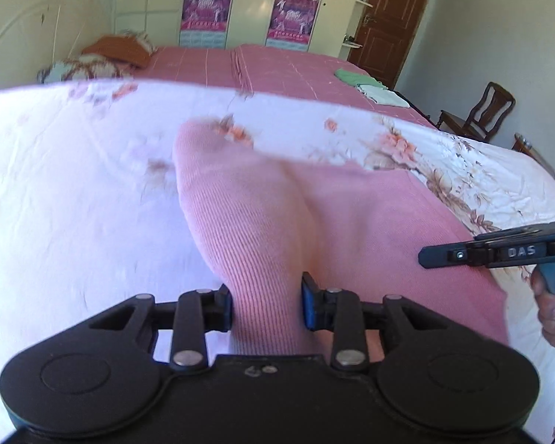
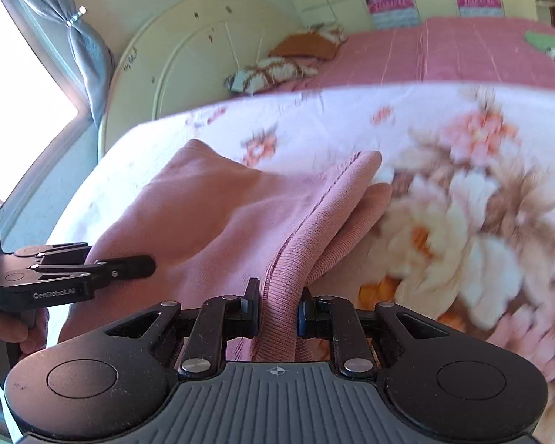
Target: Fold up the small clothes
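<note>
Pink ribbed garment (image 1: 262,222) on a white sheet (image 1: 74,185) (orange-brown flowers), black grippers.

Black left gripper (image 1: 266,301), blue pads, silver rivets, right gripper (image 2: 277,310) grey ribbed housing

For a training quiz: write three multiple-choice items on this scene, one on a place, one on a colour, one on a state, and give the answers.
1. Where does the folded green cloth lie?
A. on the far corner of the pink bedspread
B. on the wooden chair
C. in the left gripper

2. What colour is the ribbed knit garment being handled?
A. green
B. pink
C. white

3. How does the right gripper stand?
A. open above the sheet
B. shut on nothing
C. shut on the garment's edge

Answers: 1 A, the green cloth rests on the pink bedspread, near its far right corner. 2 B, the garment is pink over the floral sheet. 3 C, the right gripper pinches the ribbed edge between its pads.
</note>
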